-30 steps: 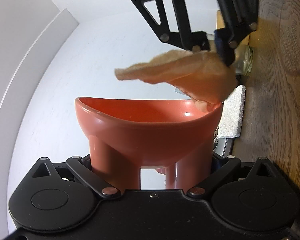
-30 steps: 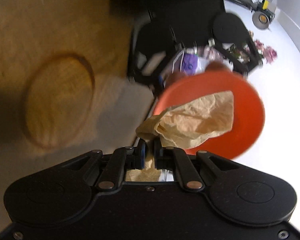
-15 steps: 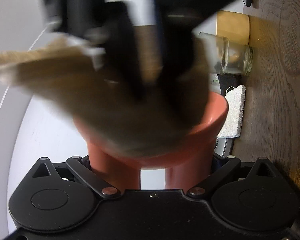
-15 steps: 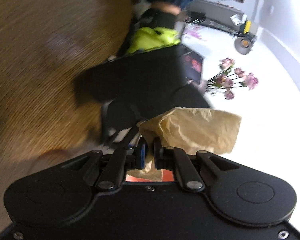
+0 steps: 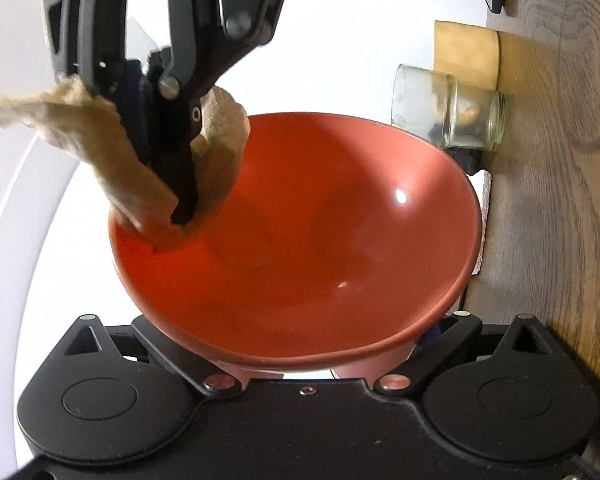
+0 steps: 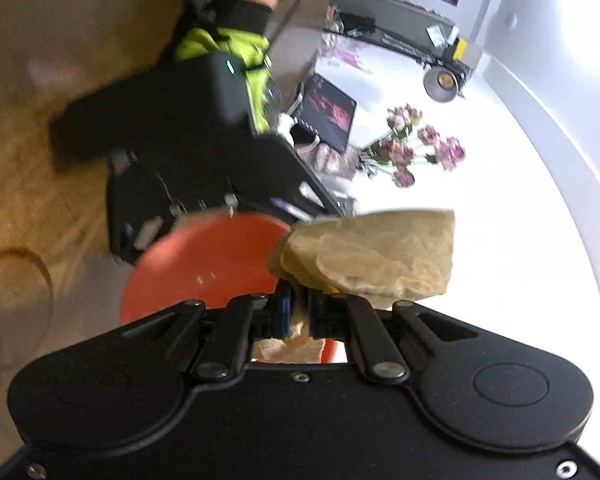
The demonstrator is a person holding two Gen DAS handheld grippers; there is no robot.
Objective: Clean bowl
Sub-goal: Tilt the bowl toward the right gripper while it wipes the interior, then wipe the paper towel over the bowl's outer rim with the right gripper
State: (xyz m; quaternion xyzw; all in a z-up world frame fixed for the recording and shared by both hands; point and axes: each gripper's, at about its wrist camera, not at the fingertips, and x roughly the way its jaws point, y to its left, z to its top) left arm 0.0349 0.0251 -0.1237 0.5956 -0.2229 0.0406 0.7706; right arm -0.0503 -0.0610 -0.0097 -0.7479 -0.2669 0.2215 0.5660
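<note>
Right gripper (image 5: 182, 216) pressed together on a tan cloth (image 5: 112, 156), tips and cloth down against the inner wall of the red bowl (image 5: 320, 240) near its rim. Left gripper (image 5: 308, 364) clamped on the bowl's footed base, holding it off the wooden bench (image 5: 560, 200) and tipped on its side, mouth turned toward the right gripper. Glass jar (image 5: 452, 114) standing apart on the bench beyond the rim.
</note>
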